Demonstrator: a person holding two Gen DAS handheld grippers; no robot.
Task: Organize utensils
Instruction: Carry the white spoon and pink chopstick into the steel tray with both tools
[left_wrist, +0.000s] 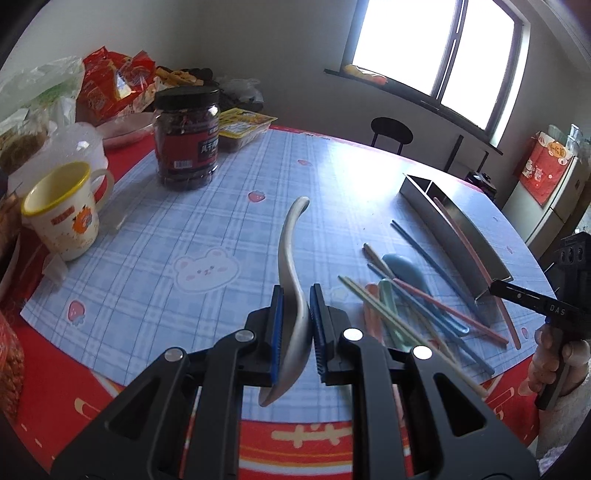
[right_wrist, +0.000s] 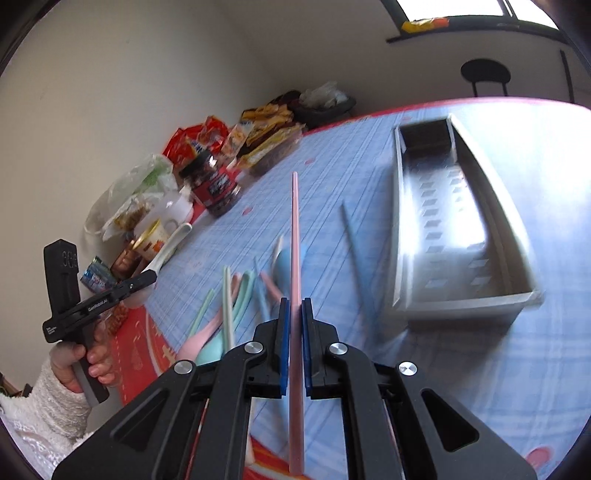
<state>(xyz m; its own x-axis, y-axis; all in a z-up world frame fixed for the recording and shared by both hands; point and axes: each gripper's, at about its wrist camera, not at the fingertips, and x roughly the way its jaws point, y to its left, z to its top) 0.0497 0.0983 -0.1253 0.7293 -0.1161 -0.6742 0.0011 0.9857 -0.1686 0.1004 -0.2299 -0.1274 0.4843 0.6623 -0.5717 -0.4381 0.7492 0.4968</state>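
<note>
My left gripper (left_wrist: 297, 295) is shut on a white ceramic spoon (left_wrist: 291, 236), which is lifted above the blue checked mat with its handle pointing away. My right gripper (right_wrist: 294, 314) is shut on a pink chopstick (right_wrist: 294, 229) that points forward, left of the metal organiser tray (right_wrist: 406, 221). In the left wrist view, that tray (left_wrist: 443, 221) lies at the right, with the right gripper (left_wrist: 496, 287) at its near end. Loose chopsticks (left_wrist: 428, 310) and a blue spoon (left_wrist: 400, 264), green spoon (left_wrist: 388, 295) and pink spoon (right_wrist: 207, 332) lie piled on the mat between the two grippers.
At the back left stand a dark-lidded jar (left_wrist: 186, 140), a yellow-rimmed mug (left_wrist: 62, 218) and snack bags (left_wrist: 110, 85). Beyond the round table's far edge are a black chair (left_wrist: 391, 133) and a window. A person's hand (right_wrist: 92, 358) in a white sleeve holds the left gripper.
</note>
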